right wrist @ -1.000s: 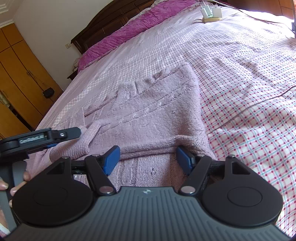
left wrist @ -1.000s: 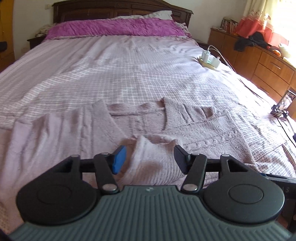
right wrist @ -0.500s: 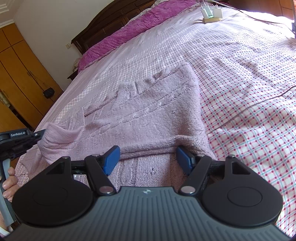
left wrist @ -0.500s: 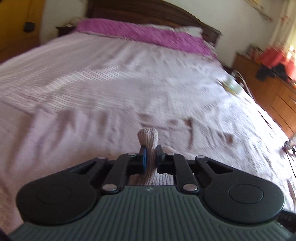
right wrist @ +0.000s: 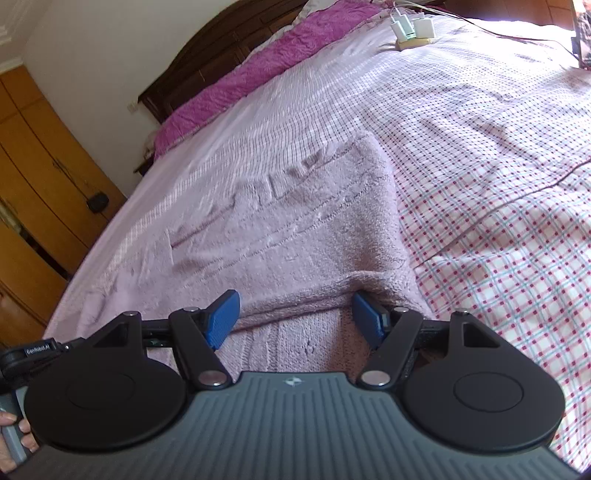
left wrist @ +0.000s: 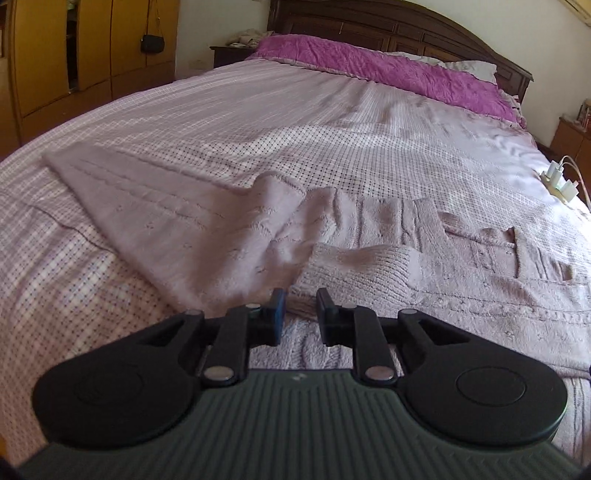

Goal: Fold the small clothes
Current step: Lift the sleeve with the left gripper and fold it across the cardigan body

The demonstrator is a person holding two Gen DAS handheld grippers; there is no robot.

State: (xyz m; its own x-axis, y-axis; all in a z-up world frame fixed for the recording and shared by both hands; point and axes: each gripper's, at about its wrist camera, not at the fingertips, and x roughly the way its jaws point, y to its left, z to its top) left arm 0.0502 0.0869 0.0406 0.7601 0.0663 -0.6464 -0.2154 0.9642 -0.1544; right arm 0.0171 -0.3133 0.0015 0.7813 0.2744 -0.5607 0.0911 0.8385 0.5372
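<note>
**Sleeve laid over, jaws letting go**

The little pink sweater [left wrist: 229,221] lies flat on the bed [left wrist: 332,122], near the bed's close edge. One sleeve [left wrist: 354,266] lies folded across the body of the sweater, with its ribbed cuff just in front of the left gripper [left wrist: 299,314].

The left gripper's jaws have a small gap and are opening. Nothing is pinched between them; the cuff lies just past the tips. The right gripper [right wrist: 295,317] has its jaws spread wide. A thick fold of the sweater's hem sits between them, but the blue pads do not seem to press on it.

What could go wrong? The knit is soft and fuzzy, so I think a pad could catch the cuff as the left gripper pulls away and drag the sleeve crooked. The right gripper is close to the hem. A bump there could push the fold out of shape.

The sweater's far side edge is straight. There is lots of open bed beyond it and to the right. A white plug strip [right wrist: 410,27] with wires sits well apart, far up the bed. A hand [right wrist: 14,439] holds the left gripper's handle at the corner of the right view.
</note>
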